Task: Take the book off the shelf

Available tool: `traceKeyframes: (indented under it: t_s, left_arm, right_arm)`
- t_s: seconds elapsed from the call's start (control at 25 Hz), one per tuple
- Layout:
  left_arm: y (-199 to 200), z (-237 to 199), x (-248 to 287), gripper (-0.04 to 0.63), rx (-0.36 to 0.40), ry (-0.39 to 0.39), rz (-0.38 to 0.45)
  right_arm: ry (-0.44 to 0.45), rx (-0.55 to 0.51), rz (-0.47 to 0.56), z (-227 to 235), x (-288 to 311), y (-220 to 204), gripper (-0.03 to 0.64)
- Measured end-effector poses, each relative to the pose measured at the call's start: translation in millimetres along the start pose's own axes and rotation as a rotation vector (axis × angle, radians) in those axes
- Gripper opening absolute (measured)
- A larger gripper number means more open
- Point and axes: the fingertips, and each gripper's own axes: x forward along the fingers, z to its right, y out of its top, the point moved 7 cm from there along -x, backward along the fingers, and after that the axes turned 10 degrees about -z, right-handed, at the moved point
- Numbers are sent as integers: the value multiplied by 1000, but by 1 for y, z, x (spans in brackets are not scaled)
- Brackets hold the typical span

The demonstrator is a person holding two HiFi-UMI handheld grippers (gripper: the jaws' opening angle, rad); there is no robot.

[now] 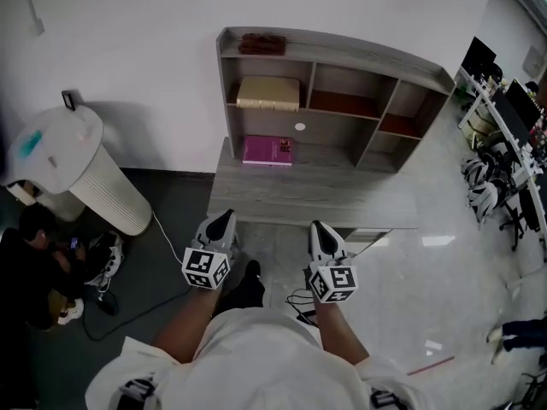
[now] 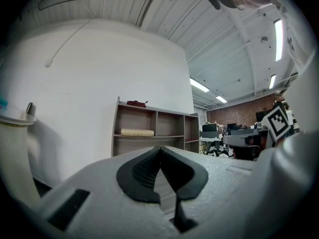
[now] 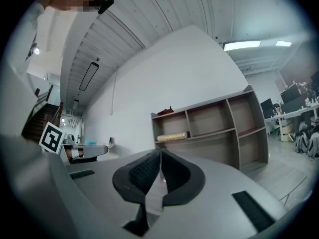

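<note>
A grey wooden shelf unit (image 1: 342, 58) stands on a low grey desk (image 1: 291, 196) against the white wall. A thick cream book (image 1: 268, 93) lies flat in the upper left compartment, and it shows as the cream book (image 2: 138, 132) and the cream book (image 3: 172, 137) in the gripper views. A pink book (image 1: 267, 149) lies flat below it. My left gripper (image 1: 224, 216) (image 2: 159, 148) and right gripper (image 1: 316, 226) (image 3: 160, 152) are at the desk's near edge, well short of the shelf. Both point level toward it, shut and holding nothing.
A dark red object (image 1: 262, 43) lies on top of the shelf. A white ribbed cylinder (image 1: 77, 173) stands at the left, with a seated person (image 1: 34, 263) and cables beside it. Desks with monitors and chairs (image 1: 504, 135) line the right side.
</note>
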Motion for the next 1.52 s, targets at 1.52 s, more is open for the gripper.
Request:
traceKeyframes:
  t_s: [1.52]
  left_arm:
    - [26, -200, 271, 14, -441, -266, 15]
  right_arm:
    - [39, 507, 77, 76, 325, 53, 17]
